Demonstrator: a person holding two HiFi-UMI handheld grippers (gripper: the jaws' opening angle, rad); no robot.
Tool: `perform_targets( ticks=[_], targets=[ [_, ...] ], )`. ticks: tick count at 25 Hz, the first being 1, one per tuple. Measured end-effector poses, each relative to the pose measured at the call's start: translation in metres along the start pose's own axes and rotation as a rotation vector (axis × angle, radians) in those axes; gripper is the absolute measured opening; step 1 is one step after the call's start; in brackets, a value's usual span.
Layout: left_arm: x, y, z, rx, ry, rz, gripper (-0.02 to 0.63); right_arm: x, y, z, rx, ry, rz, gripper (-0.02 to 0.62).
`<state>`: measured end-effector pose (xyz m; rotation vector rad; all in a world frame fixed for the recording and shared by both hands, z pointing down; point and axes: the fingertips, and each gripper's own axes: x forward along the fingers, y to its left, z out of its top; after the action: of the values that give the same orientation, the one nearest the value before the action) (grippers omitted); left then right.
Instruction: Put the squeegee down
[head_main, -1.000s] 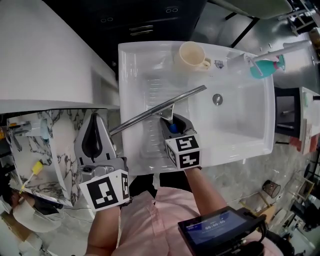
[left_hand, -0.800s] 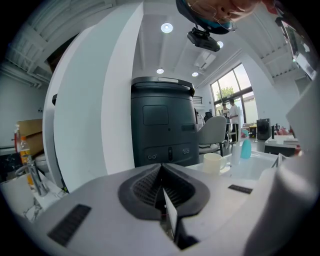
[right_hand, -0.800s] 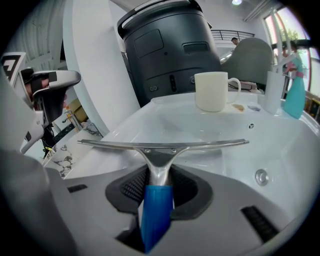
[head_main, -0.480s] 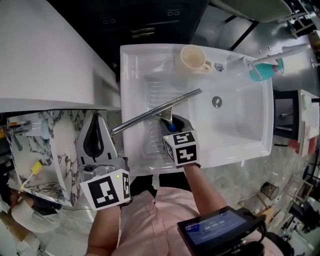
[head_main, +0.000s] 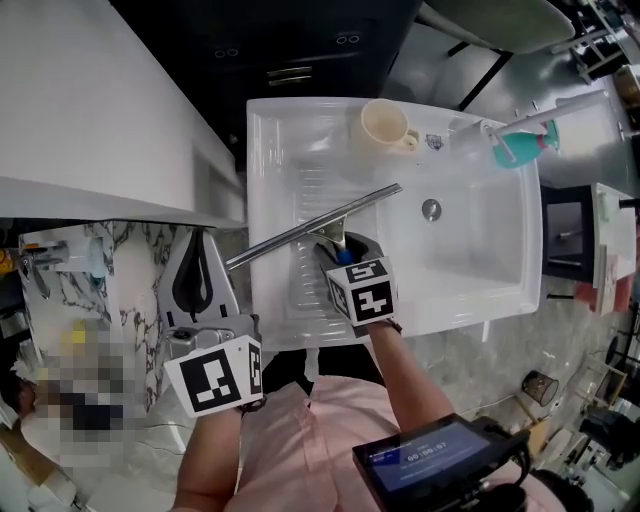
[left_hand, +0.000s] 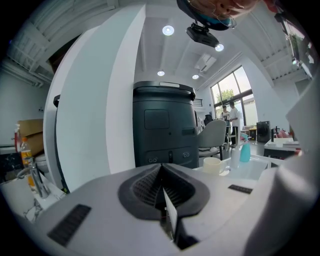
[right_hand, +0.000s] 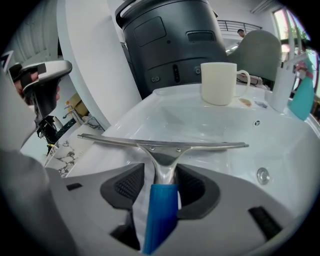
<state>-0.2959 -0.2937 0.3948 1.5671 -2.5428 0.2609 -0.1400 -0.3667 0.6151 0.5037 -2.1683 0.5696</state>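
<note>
In the head view, the right claw (head_main: 340, 250) reaches down over the near left part of the white sink (head_main: 480, 285). The squeegee (head_main: 310, 228) lies just ahead of it. Its metal blade runs slantwise across the ribbed drainer, from the sink's left rim up toward the middle, and its handle points straight back into the claw. The left claw (head_main: 200, 275) hangs off to the side over the marbled bench (head_main: 125, 290), well apart from the squeegee, so the right hand is plainly the nearer one.

In the left gripper view, the left claw (left_hand: 162, 187) has its jaws pressed together with nothing between them. It faces a dark cabinet, not the sink.

In the right gripper view, the right claw (right_hand: 162, 187) has just been opening its jaws, and they stand wide. The squeegee's blue handle (right_hand: 160, 215) sits between them with a gap showing on the left side, so we judge that the pads no longer press on it. The blade (right_hand: 160, 146) lies crosswise to the claw's line over the basin floor, with the mug (right_hand: 220, 82) well beyond on the far rim.

We judge the squeegee is as good as set down. The handle's long axis runs along the claw, so drawing straight back should clear it without dragging the blade.
</note>
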Motion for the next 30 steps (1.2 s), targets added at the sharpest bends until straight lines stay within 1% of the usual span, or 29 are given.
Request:
perform_targets(
  ticks=[5,8,10,12,15,18,22,25,30],
  targets=[
    [-0.012,0.002,0.011,0.001,-0.022,-0.008,0.009,-0.018,0.001,0.006,0.001,-0.034,-0.029,0.209],
    [-0.016,-0.001,0.025,0.007,-0.066,-0.036,0.009,-0.032,-0.002,0.019,0.008,-0.101,-0.069,0.209],
    [-0.026,-0.006,0.037,0.012,-0.090,-0.054,0.009,-0.051,0.003,0.028,0.009,-0.153,-0.084,0.207],
    [-0.037,-0.010,0.051,0.016,-0.119,-0.074,0.009,-0.076,0.012,0.042,0.014,-0.231,-0.080,0.207],
    [-0.047,-0.017,0.080,0.025,-0.191,-0.120,0.009,-0.122,0.026,0.081,0.009,-0.406,-0.089,0.193],
    [-0.062,-0.021,0.114,0.034,-0.273,-0.158,0.009,-0.181,0.044,0.120,-0.036,-0.588,-0.128,0.128],
    [-0.084,-0.023,0.157,0.055,-0.377,-0.193,0.009,-0.256,0.073,0.156,-0.110,-0.800,-0.184,0.003],
    [-0.095,-0.026,0.177,0.061,-0.419,-0.224,0.009,-0.289,0.091,0.166,-0.151,-0.879,-0.215,0.002],
    [-0.111,-0.032,0.191,0.062,-0.448,-0.262,0.009,-0.311,0.102,0.163,-0.172,-0.916,-0.259,0.002]
  ],
)
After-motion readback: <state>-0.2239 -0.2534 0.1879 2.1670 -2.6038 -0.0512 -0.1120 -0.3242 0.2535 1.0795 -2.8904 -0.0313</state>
